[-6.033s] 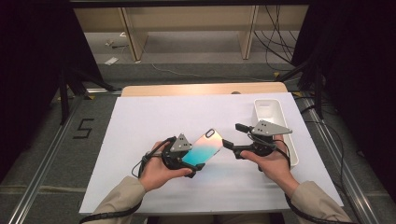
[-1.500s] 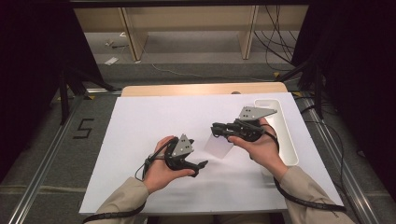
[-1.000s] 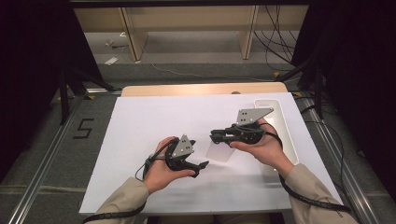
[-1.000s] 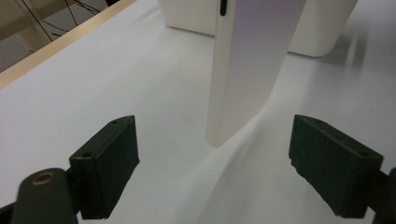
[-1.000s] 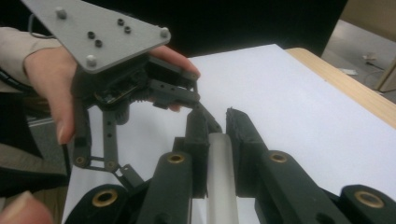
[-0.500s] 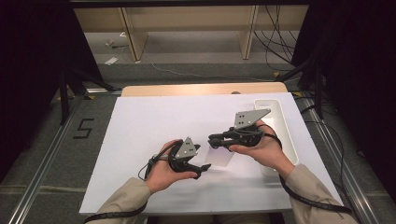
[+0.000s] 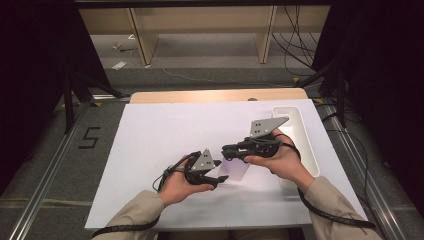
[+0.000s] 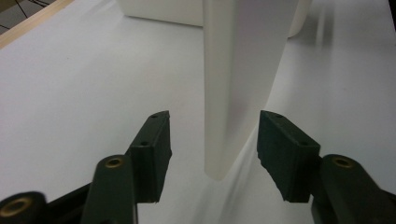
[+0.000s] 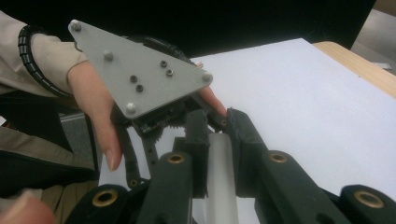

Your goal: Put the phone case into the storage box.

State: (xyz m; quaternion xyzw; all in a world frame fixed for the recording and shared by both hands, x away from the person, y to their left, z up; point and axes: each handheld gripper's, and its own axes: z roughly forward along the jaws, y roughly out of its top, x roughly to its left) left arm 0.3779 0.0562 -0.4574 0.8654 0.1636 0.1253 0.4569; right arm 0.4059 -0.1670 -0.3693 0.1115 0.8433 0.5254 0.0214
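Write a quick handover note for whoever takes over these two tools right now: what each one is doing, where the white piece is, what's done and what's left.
Right tool: shut on the white piece, holding its one end above the table.
Left tool: jaws have just been closing, one on each side of the piece's free end, pads not yet touching it.
White piece: a flat, pale, translucent-looking thing, held up between the two hands, clear of the white paper.
White tray: at the right edge of the table, beside the right hand.
Done: piece lifted and passed toward the left tool.
Left: probably close the left tool on the free end; what follows I can't tell.
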